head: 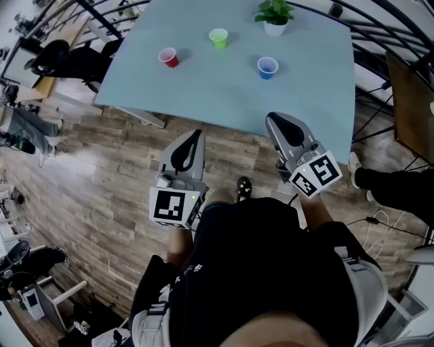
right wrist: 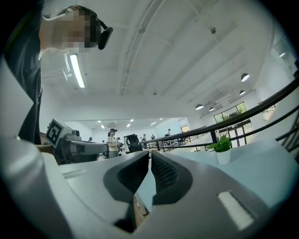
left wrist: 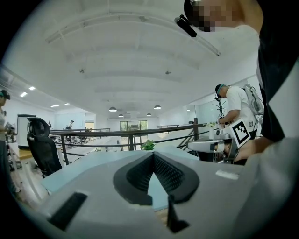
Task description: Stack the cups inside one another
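Three cups stand apart on the pale blue table [head: 224, 88] in the head view: a red cup [head: 169, 57] at the left, a green cup [head: 218, 38] further back, a blue cup [head: 267, 67] at the right. My left gripper [head: 197, 133] hangs over the wood floor just short of the table's near edge, jaws shut and empty. My right gripper [head: 271, 118] reaches the table's near edge below the blue cup, also shut with nothing in it. Both gripper views look level across the table; the cups do not show in them. The left gripper [left wrist: 153, 155] and right gripper [right wrist: 150, 152] tips meet.
A small potted plant [head: 274, 17] in a white pot stands at the table's far edge, also seen as plant [right wrist: 222, 150] and plant [left wrist: 148, 145]. Black railings [head: 380, 41] run behind and right of the table. An office chair [head: 51, 57] stands at the left. A cable [head: 380, 220] lies on the floor at right.
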Demonstrator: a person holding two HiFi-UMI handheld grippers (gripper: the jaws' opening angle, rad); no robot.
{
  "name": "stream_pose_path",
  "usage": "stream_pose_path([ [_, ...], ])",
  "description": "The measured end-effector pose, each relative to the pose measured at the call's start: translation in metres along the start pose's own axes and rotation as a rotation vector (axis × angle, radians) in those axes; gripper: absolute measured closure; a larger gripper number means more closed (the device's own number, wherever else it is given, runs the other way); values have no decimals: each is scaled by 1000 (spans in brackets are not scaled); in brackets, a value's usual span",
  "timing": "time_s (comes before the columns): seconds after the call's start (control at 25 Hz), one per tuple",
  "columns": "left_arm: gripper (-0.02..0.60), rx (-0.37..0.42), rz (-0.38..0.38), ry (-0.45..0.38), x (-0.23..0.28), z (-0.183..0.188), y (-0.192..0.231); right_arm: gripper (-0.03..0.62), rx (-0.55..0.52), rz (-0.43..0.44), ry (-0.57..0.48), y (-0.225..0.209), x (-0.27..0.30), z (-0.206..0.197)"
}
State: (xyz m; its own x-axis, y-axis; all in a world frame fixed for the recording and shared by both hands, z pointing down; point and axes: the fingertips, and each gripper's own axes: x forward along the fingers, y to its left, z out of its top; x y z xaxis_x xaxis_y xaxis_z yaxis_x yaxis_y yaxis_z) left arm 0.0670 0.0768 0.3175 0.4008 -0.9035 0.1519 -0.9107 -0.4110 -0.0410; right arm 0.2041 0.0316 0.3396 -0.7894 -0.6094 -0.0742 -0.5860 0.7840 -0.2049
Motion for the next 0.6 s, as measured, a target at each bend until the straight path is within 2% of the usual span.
stream_pose_path([
  [0.28,589,-4,3,18,4,-6,4,577,13,-38,10,-15,-5,-6],
  [0.6,589,2,-36,11,24,-3,12,549,15,-103,0,-37,-1,-5],
])
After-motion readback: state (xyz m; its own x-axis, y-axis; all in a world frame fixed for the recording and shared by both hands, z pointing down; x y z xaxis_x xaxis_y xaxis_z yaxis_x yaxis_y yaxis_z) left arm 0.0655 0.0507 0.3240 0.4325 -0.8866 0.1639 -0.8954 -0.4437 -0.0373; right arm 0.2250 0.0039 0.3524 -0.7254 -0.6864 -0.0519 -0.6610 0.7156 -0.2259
